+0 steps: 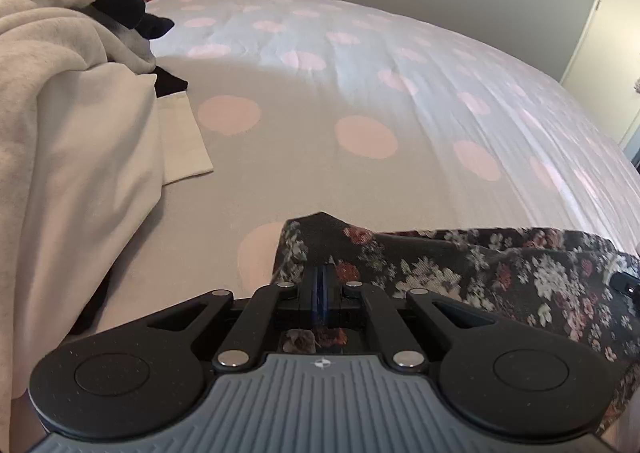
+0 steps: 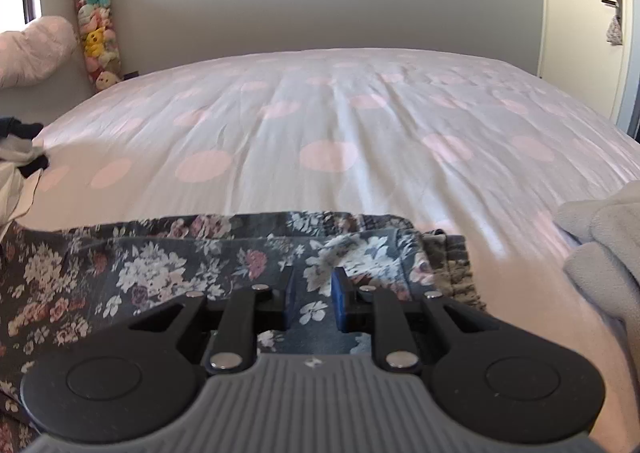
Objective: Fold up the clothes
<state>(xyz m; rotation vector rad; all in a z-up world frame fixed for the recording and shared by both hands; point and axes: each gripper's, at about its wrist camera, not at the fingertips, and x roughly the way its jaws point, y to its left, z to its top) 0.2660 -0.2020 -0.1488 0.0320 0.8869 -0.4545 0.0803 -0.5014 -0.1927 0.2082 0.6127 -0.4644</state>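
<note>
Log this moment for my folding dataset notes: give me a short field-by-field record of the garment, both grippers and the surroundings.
garment: dark floral garment, lying on the bed's near edge
left gripper: shut on the floral garment's left end, fabric peaked above the fingers
right gripper: open, fingers either side of floral fabric at the right end
surface: polka-dot bedspread, white with pink dots
left of garment: pile of cream and dark clothes
right of garment: grey fleece item
far corner: column of plush toys
</note>
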